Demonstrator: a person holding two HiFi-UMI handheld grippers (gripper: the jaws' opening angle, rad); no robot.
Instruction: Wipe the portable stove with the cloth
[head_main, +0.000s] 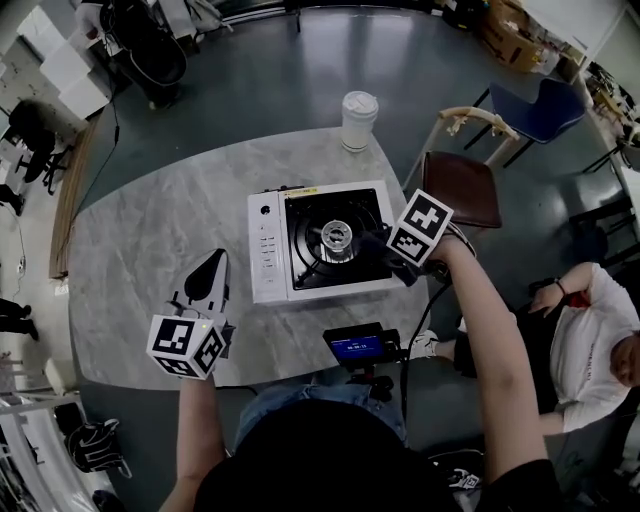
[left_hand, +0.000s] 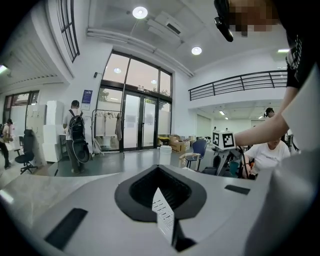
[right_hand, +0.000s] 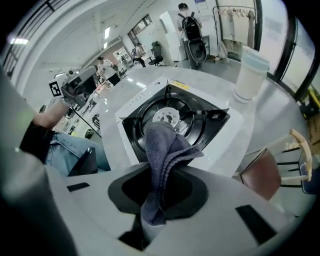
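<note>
The white portable stove (head_main: 268, 248) with its black burner well (right_hand: 175, 112) sits in the middle of the grey table (head_main: 140, 250). My right gripper (head_main: 385, 248) reaches over the stove's right side, shut on a grey-blue cloth (right_hand: 162, 142). The cloth (head_main: 368, 240) hangs out past the jaws just above the burner grate. My left gripper (head_main: 212, 268) is held to the left of the stove, over bare table, apart from it. In the left gripper view the left gripper (left_hand: 161, 205) points out into the room, its jaws together and empty.
A white lidded cup (head_main: 359, 118) stands on the table behind the stove. A small device with a blue screen (head_main: 360, 347) is at the front edge. A wooden chair (head_main: 462, 188) stands close on the right, and a person (head_main: 590, 330) sits beyond it.
</note>
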